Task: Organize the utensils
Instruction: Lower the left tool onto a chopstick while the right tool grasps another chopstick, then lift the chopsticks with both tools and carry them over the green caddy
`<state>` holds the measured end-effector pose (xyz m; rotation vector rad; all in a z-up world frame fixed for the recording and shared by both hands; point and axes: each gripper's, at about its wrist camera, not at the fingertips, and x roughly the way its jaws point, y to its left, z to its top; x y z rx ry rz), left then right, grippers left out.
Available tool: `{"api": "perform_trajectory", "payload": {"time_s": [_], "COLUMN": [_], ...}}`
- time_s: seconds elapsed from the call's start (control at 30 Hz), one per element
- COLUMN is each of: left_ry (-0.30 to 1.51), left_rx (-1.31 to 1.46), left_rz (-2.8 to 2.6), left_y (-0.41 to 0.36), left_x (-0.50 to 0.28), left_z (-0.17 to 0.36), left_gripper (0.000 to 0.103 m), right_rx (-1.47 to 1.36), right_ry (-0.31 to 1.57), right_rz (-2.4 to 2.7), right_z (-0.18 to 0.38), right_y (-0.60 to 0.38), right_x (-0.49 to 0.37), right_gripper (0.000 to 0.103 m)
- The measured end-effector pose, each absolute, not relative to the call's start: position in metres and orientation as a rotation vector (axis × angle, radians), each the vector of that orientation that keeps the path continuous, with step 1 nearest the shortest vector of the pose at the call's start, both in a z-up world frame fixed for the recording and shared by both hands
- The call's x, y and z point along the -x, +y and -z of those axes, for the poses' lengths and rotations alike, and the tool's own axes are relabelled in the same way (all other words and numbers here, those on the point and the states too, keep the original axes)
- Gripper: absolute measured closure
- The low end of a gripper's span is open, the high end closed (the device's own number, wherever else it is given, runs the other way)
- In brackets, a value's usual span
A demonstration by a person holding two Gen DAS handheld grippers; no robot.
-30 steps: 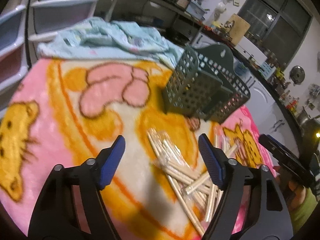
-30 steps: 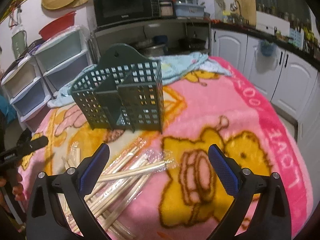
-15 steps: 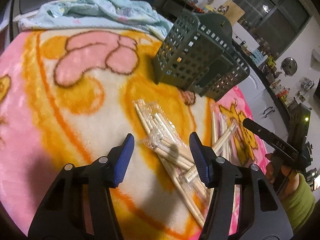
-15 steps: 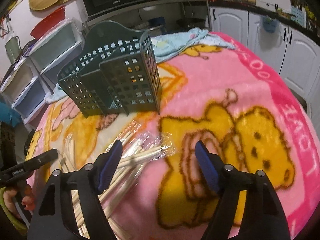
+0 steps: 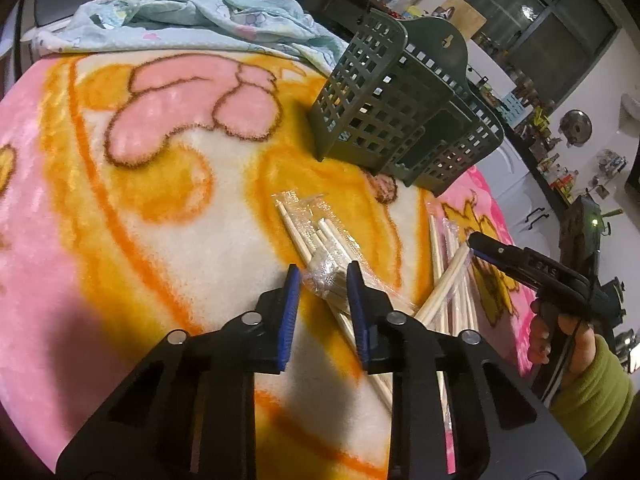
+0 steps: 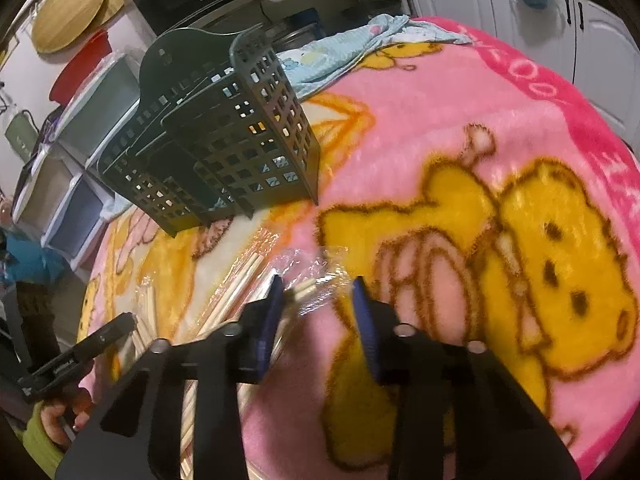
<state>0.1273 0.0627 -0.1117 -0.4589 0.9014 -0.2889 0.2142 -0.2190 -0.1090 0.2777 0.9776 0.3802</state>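
Left gripper (image 5: 320, 278) sits low over the blanket (image 5: 152, 208), jaws narrowed to a small gap straddling the crinkled end of a wrapped chopstick pack (image 5: 324, 272); pads look just beside the plastic, contact not certain. Rest of the chopstick pile (image 5: 444, 276) lies scattered to its right, the green caddy (image 5: 384, 112) standing behind it, no sticks visible inside. Right gripper (image 6: 318, 286) is further right, jaws part open around the clear wrapper tip of another pack (image 6: 316, 286), nothing gripped yet (this view is blurred). Risk: either gripper pinches only loose film, so the sticks slide or dangle on lift; overlapping packs could drag along, and soft pile fabric could snag a finger. Versus half a second ago: both jaws have closed a lot from wide open, and both grippers have moved in closer to the pile; caddy and packs look unmoved.
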Motion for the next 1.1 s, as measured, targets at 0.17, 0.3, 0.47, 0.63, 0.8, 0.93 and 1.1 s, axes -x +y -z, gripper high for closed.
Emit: {"api": "perform_trajectory", "payload": {"time_s": [0.17,0.3,0.47,0.63,0.8,0.93,1.1], "left_ry": [0.885,0.86,0.798,0.732,0.672,0.629,0.576], "left_rx": [0.449,0.456,0.436,0.417,0.388,0.366,0.332], "left_rz": [0.302,0.307,0.303,0.298,0.324,0.347,0.384], "left_y": [0.062,0.066,0.07,0.077,0.071,0.064,0.05], "left_x": [-0.125,-0.121,-0.116,-0.112,-0.108,-0.109,-0.115], "left_z": [0.11,0.104,0.082,0.057,0.03,0.01,-0.016], "left_gripper": [0.095,0.097,0.098,0.098,0.098,0.098,0.099], "right_rx": [-0.284,-0.271,-0.218,-0.177,-0.154,-0.126,-0.088], "right_ry": [0.963,0.932,0.854,0.785,0.725,0.671,0.623], "right_rz": [-0.394,-0.409,-0.443,-0.491,-0.544,-0.583,-0.621], "right_z": [0.106,0.097,0.07,0.042,0.014,-0.011,-0.034], "right_y": [-0.221,-0.22,-0.212,-0.201,-0.191,-0.183,-0.177], "right_x": [-0.213,-0.208,-0.198,-0.19,-0.181,-0.176,-0.171], "right_gripper": [0.099,0.1,0.101,0.102,0.102,0.102,0.102]}}
